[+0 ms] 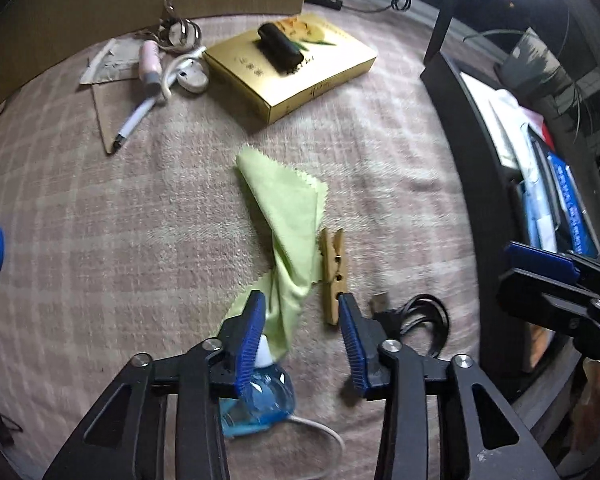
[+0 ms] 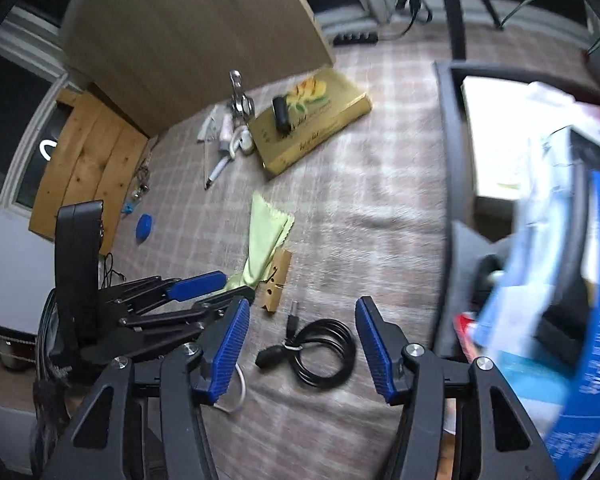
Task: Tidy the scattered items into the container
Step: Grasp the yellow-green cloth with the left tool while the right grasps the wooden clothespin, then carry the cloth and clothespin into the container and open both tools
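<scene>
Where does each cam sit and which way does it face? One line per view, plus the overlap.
Left wrist: on the left gripper, facing steeply down at the green cloth and clothespin; its own blue fingers show, the right gripper at the right edge.
Right wrist: on the right gripper, angled down at the coiled black cable; the left gripper shows left.
Shared: cloth, clothespin, cable, gold box, plaid blanket.

The left gripper [image 1: 302, 312] points down at a pink plaid blanket [image 1: 140, 240], its blue ribbed jaws apart. A crumpled light-green cloth [image 1: 288, 216] lies between them, beside a wooden clothespin [image 1: 333, 272]. A coiled black cable [image 1: 420, 320] lies right of it. A gold rectangular box [image 1: 300, 68] sits beyond.
</scene>
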`<state>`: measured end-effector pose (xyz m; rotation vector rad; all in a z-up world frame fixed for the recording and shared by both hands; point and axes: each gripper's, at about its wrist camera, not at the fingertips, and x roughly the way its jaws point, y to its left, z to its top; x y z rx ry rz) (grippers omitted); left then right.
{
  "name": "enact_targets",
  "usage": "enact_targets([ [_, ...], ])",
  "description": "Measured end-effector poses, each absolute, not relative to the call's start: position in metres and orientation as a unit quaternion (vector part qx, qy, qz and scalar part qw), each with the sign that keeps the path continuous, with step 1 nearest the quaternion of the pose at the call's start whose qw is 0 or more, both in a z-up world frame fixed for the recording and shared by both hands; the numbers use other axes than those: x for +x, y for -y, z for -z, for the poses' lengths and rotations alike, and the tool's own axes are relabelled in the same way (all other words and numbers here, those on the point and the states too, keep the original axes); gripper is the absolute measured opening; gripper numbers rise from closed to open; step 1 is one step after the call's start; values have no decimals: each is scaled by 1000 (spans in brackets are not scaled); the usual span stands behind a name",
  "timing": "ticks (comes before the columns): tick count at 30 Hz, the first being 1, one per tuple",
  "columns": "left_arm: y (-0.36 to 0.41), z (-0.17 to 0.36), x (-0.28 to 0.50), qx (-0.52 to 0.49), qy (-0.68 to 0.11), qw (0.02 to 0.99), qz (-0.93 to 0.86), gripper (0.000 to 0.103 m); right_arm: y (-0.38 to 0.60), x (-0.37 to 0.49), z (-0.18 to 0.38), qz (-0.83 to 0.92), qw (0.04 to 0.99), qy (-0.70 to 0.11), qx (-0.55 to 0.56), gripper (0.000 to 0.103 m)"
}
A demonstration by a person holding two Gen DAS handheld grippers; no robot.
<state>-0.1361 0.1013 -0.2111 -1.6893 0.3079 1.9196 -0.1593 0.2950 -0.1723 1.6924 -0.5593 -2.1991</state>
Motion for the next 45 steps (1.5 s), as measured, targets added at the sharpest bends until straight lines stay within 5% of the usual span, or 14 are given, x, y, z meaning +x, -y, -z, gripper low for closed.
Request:
enact_targets([
  [6,-90,224,-145,-630,-124,280,-713,8,-272,-172,192,757,142,186,610,44],
  [18,-29,220,-161,-637,-60,263,-722,4,-214,-190,221,756,114,121,634,35],
  [26,1,220,-168,-641,-27,253,-724,3,-181,-186,223,776,108,2,621,17],
  [45,-55,129,-131,-581,-6,307,-754,3,-281,-133,157,808,133,172,547,11],
])
